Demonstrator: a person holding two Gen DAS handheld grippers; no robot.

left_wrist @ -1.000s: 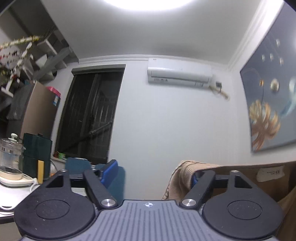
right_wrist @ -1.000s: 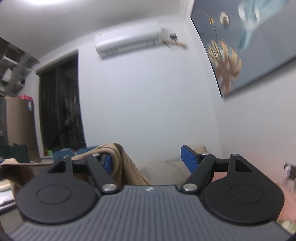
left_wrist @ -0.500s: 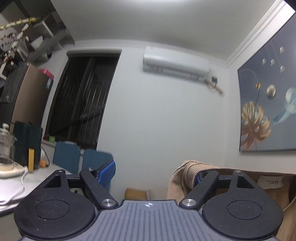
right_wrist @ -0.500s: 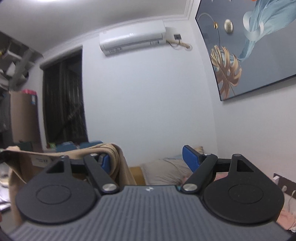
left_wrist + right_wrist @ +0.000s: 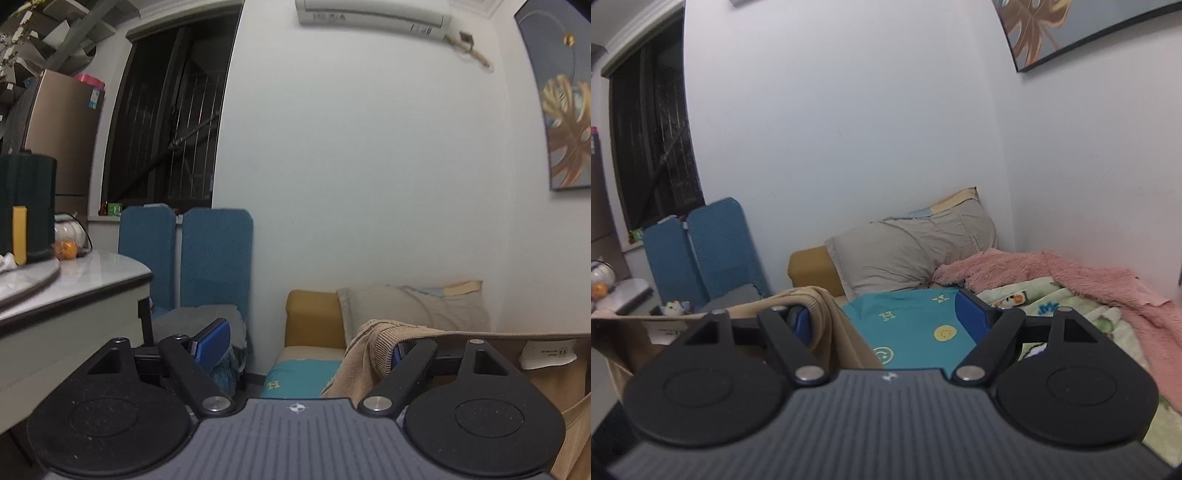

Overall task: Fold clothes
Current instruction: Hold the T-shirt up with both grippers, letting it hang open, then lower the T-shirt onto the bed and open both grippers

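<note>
- counter (image 5: 85, 280) at far left, blue cushions (image 5: 218, 258) standing against the wall beside it
- left gripper (image 5: 306, 345) fingers spread wide, tan knit garment (image 5: 373, 354) draped over its right finger only, not pinched
- right gripper (image 5: 882, 317) fingers wide apart, same garment hangs over its left finger
- bed with teal sheet (image 5: 916, 332), grey pillow (image 5: 912, 251), pink blanket (image 5: 1071, 277) at right

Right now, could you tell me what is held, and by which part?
The tan sweater hangs by its ribbed edge over one finger each of left gripper and right gripper; nothing pinched.
</note>
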